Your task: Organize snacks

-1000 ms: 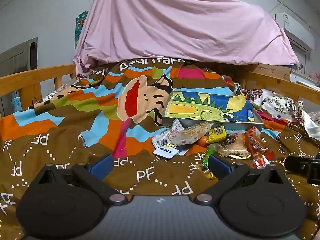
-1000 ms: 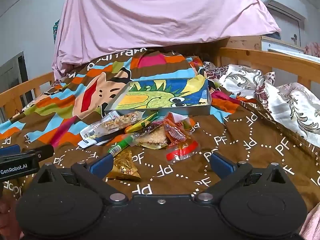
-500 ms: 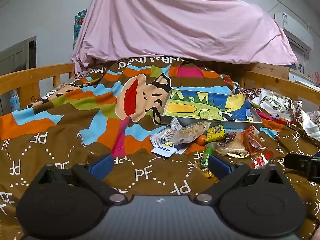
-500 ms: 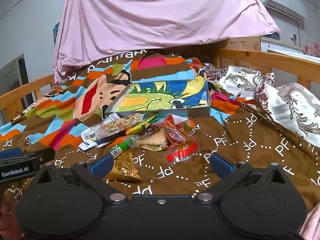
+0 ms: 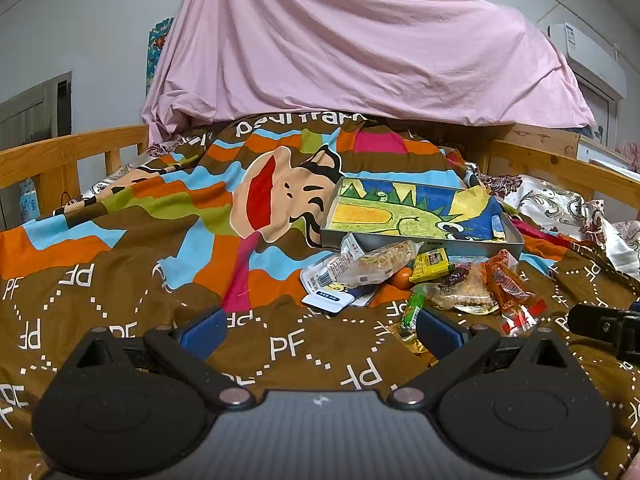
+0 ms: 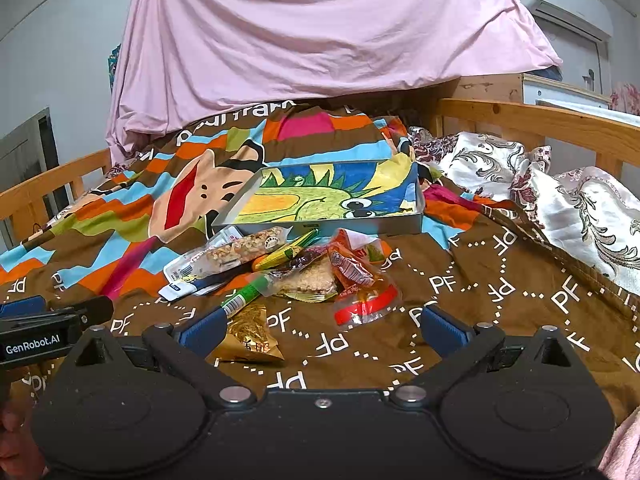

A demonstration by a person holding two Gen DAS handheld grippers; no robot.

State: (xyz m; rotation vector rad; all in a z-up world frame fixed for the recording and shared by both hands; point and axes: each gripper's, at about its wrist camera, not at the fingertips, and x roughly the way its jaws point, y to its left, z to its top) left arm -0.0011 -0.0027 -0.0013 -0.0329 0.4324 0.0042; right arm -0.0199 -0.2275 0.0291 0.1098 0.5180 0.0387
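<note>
Snacks (image 6: 288,272) are lying heaped on the bed cover (image 6: 500,304), just in front of the empty picture-lined tray (image 6: 416,222), likely where they are meant to go. A gold packet (image 6: 248,336) is sitting apart, nearest the right tool (image 6: 320,330), which is gaping wide and holding nothing. The left tool (image 5: 320,330) is also spread open and empty, hovering short of the pile, both apparently lining up for a first pick
</note>
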